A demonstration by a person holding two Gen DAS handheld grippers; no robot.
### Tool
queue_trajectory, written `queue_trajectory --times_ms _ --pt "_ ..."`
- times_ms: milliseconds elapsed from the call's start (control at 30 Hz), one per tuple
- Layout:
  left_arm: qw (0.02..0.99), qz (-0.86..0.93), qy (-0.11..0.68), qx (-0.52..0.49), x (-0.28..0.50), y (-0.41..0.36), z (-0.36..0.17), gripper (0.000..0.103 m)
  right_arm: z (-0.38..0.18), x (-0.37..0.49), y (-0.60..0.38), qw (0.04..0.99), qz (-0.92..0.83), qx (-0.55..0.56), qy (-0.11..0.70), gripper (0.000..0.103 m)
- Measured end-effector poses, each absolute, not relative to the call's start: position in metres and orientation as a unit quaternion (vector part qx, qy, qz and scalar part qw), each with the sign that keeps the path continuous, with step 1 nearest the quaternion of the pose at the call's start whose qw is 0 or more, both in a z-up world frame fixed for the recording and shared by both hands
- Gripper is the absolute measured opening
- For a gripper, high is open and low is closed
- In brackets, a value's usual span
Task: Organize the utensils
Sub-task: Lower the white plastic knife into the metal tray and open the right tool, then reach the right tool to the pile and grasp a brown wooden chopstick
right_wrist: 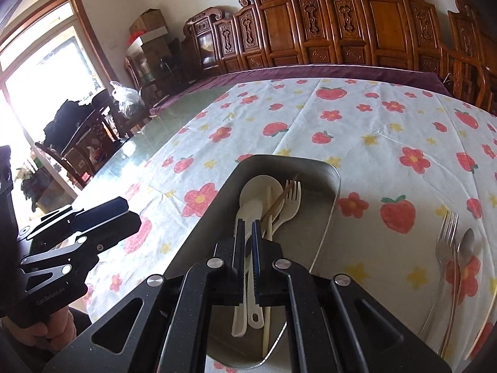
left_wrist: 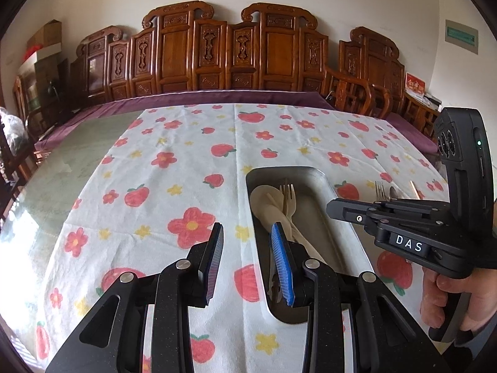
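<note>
Left wrist view: left gripper (left_wrist: 247, 261) jaws spread, nothing between the pads, only tablecloth (left_wrist: 174, 161) under the gap. Its right, blue-padded finger (left_wrist: 281, 264) sits over the near left edge of the metal tray (left_wrist: 348, 227). Tray is on the floral cloth, long axis running away from the camera. Inside it: cream plastic spoon (left_wrist: 261, 199) and cream plastic fork (left_wrist: 287, 195), heads at the far end, handles running toward the camera under the blue finger. Right gripper (left_wrist: 334, 209) comes in from the right edge, side-on, tips over the tray's right rim; a hand (left_wrist: 447, 301) grips its handle. From this angle its fingers look pressed together. Beyond it, on the cloth right of the tray, tips of a metal fork (left_wrist: 379, 190) and metal spoon (left_wrist: 393, 192) show, plus one chopstick end (left_wrist: 414, 189).

Right wrist view: right gripper (right_wrist: 247, 242) jaws nearly pressed together, just a narrow slit, pinching nothing. It hangs over the tray (right_wrist: 332, 192), above the cream utensil handles. Tray holds the cream spoon (right_wrist: 257, 186), cream fork (right_wrist: 292, 199), a white utensil (right_wrist: 248, 217) and one wooden chopstick (right_wrist: 279, 200) lying diagonally across them. Metal fork (right_wrist: 445, 242) and metal spoon (right_wrist: 466, 245) lie side by side on the cloth, well right of the tray, outside it. Left gripper (right_wrist: 124, 208) visible at left edge, over the cloth, apart from the tray.
</note>
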State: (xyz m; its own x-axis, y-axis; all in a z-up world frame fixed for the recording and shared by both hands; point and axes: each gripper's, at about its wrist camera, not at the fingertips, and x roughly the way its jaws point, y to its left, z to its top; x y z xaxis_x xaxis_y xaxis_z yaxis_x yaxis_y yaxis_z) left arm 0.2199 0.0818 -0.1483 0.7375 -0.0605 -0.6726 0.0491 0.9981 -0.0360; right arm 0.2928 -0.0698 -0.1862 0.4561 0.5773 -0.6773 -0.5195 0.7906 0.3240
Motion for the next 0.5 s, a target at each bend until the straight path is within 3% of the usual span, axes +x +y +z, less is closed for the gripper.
queue_trajectory --times_ms 167,333,500 --pt "0.932 -0.044 0.361 -0.009 0.218 0.067 -0.146 0.044 -0.181 0.272 -0.115 0.866 0.301 0.024 0.4 0.006" --pt "0.933 -0.062 0.355 -0.003 0.215 0.044 -0.143 0.068 -0.186 0.254 -0.177 0.885 0.248 0.002 0.395 0.006" --pt "0.93 -0.082 0.358 0.001 0.212 0.022 -0.146 0.08 -0.197 0.25 -0.235 0.898 0.189 -0.023 0.398 0.009"
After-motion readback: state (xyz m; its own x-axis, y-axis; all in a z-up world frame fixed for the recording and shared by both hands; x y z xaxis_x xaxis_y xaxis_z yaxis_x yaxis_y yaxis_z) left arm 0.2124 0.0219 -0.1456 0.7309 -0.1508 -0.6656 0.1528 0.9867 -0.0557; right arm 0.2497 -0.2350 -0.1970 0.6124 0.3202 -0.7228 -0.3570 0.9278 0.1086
